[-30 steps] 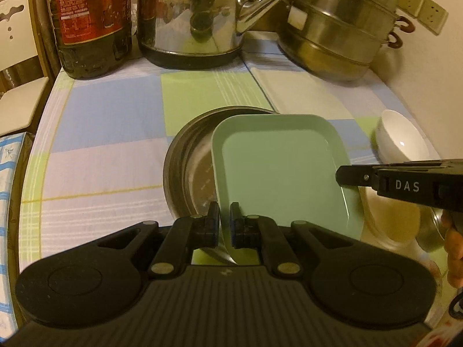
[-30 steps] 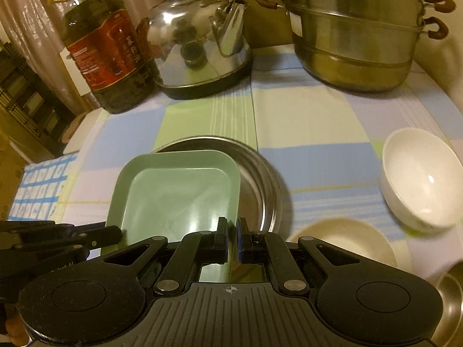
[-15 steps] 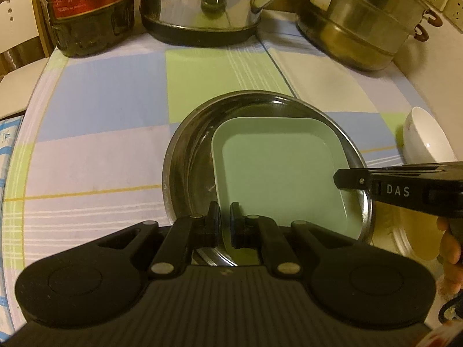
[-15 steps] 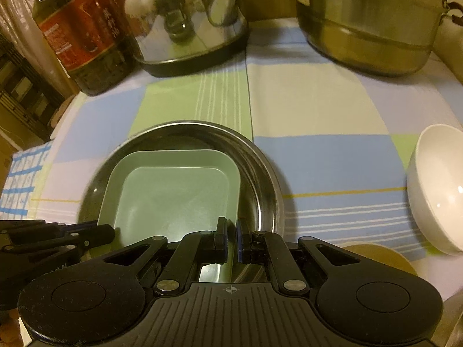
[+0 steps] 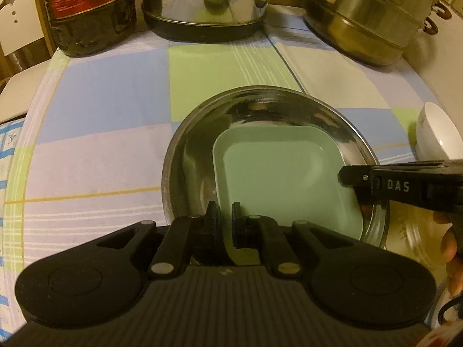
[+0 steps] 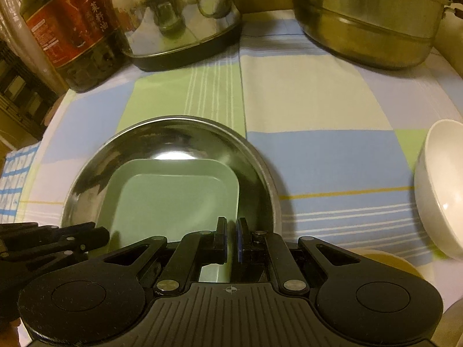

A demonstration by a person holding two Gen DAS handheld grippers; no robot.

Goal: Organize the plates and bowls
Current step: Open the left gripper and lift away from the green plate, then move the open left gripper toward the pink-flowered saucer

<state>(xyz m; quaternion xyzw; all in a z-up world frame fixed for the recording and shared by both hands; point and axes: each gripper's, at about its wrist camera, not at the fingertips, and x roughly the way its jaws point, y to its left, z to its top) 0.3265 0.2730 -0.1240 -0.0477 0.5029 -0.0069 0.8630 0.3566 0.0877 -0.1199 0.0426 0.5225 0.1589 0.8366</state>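
Observation:
A pale green square plate [image 5: 275, 179] [image 6: 173, 199] lies inside a round steel plate [image 5: 179, 156] [image 6: 202, 121] on the checked tablecloth. My left gripper [image 5: 224, 217] is shut on the green plate's near left rim, which runs between its pads. On the near right rim my right gripper [image 6: 231, 228] is shut as well. Each gripper shows in the other's view: the right gripper [image 5: 347, 173] from the right, the left gripper [image 6: 95, 237] at the lower left. A white bowl [image 5: 437, 136] [image 6: 442, 190] stands to the right, and a tan dish [image 6: 387, 260] sits near it.
Along the back stand a dark oil bottle [image 6: 69, 29], a shiny kettle [image 6: 179, 14] and a stacked steel steamer pot [image 6: 367, 14]. A wall closes the right side. A hand [image 5: 451, 245] grips the right tool. The table's edge curves at the left.
Both grippers came down with the green plate, which was tilted over the steel plate's right side and now lies inside it. The kettle and bottle look closer.

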